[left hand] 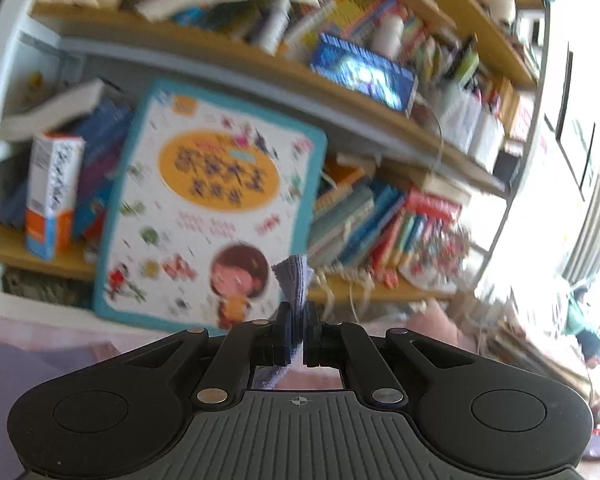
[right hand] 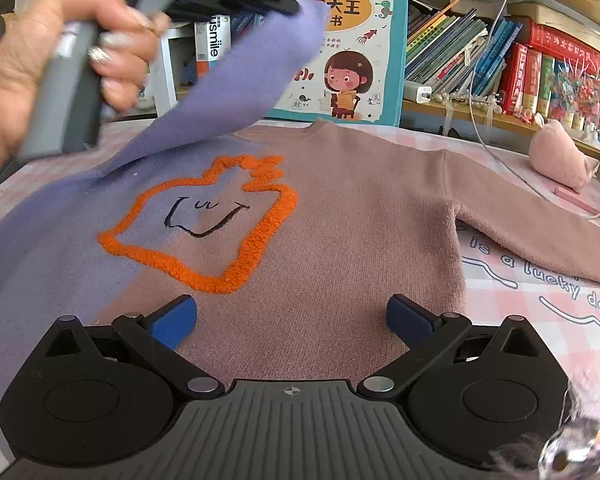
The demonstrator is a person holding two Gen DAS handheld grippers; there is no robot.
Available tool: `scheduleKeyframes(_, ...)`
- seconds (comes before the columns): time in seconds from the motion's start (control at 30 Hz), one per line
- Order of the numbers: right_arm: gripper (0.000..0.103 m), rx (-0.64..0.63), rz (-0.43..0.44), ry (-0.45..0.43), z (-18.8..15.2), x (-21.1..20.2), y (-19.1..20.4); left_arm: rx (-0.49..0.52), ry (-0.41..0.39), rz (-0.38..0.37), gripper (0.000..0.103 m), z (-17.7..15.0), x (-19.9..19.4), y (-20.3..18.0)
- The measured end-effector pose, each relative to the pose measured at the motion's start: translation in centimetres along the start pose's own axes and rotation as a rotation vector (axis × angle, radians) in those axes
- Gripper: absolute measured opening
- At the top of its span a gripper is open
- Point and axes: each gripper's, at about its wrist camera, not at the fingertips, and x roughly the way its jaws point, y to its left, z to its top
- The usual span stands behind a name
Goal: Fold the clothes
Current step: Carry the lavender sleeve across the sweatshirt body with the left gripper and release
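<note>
Fingers of the left gripper (left hand: 296, 330) are closed tight on a pinch of lilac knit, a tuft of it standing up between the black pads; in the right wrist view that same gripper (right hand: 288, 6) is seen held by a hand (right hand: 40, 64) and carrying the lilac sleeve (right hand: 236, 80) up off the surface and over the sweater body. The right gripper (right hand: 292, 314) stands wide open with nothing between its 2 blue pads (right hand: 176, 316), hovering low over the hem area.

The sweater (right hand: 340, 216) lies face up and flat, lilac on one side and dusty pink on the other, with a raised orange outline motif (right hand: 204, 216) on the chest. The pink sleeve (right hand: 540, 220) lies stretched out to the side.

Handling judgement: the knit looks soft, light and limp, with no stiffness to hold a crease; it drapes from the pinch point and would likely drag on the cloth rather than slide. Best holds appear to be the cuff, the shoulder seam and the hem corners. The fluffy motif could snag.

Surface: a table under a pink checked cloth (right hand: 540, 312) with printed lettering. A pink soft toy (right hand: 560, 160) sits near the far edge. Behind stands a crowded bookshelf (right hand: 500, 116), a large picture book (right hand: 352, 40) leaning against it.
</note>
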Motion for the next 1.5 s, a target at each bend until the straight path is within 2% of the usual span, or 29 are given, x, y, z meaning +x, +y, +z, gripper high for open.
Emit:
scheduleKeyframes(0.1, 0.102, 0.001, 0.001, -0.001, 0.0, -0.1, 0.0, 0.015, 0.069, -0.008, 0.004, -1.2, 1.5, -0.6)
scheduleKeyframes(0.2, 0.102, 0.001, 0.001, 0.0, 0.0, 0.0, 0.0, 0.026, 0.126, -0.01, 0.017, -2.1, 2.5, -1.0)
scheduleKeyframes(0.27, 0.102, 0.001, 0.001, 0.0, 0.0, 0.0, 0.0, 0.029, 0.138, -0.041, 0.044, -2.2, 2.3, -1.1)
scheduleKeyframes(0.3, 0.102, 0.0, 0.0, 0.0, 0.0, 0.0, 0.0, 0.04, 0.128, -0.051, 0.069, -2.1, 1.9, -1.3)
scheduleKeyframes(0.33, 0.102, 0.0, 0.0, 0.0, 0.0, 0.1, 0.0, 0.051, 0.119, -0.062, 0.077, -2.0, 1.5, -1.6)
scheduleKeyframes(0.47, 0.102, -0.004, -0.003, 0.002, 0.0, 0.1, 0.0, 0.128, 0.09, -0.076, 0.077, -1.5, -0.6, -2.4)
scheduleKeyframes(0.57, 0.102, -0.001, -0.001, 0.002, 0.0, 0.1, 0.0, 0.2, 0.095, -0.04, 0.077, -1.7, -2.3, -2.0)
scheduleKeyframes(0.73, 0.103, -0.005, -0.004, 0.004, 0.0, 0.1, 0.1, 0.251, 0.133, 0.102, 0.079, -3.4, -5.6, 0.8)
scheduleKeyframes(1.0, 0.103, -0.018, -0.014, 0.008, 0.0, 0.2, 0.3, 0.304, 0.211, 0.394, 0.083, -7.8, -11.9, 5.2)
scheduleKeyframes(1.1, 0.103, -0.021, -0.016, 0.008, 0.0, 0.2, 0.3, 0.314, 0.233, 0.465, 0.083, -8.9, -13.5, 6.1)
scheduleKeyframes(1.33, 0.102, -0.028, -0.031, 0.001, 0.0, 0.0, 0.5, 0.236, 0.258, 0.481, 0.083, -10.1, -15.3, 8.0)
scheduleKeyframes(1.47, 0.102, 0.006, -0.071, -0.047, -0.1, -0.9, 0.0, 0.199, 0.255, 0.467, 0.082, -10.1, -15.9, 8.9)
scheduleKeyframes(1.5, 0.102, 0.028, -0.074, -0.058, -0.2, -1.2, -0.4, 0.195, 0.252, 0.461, 0.076, -10.2, -16.1, 9.1)
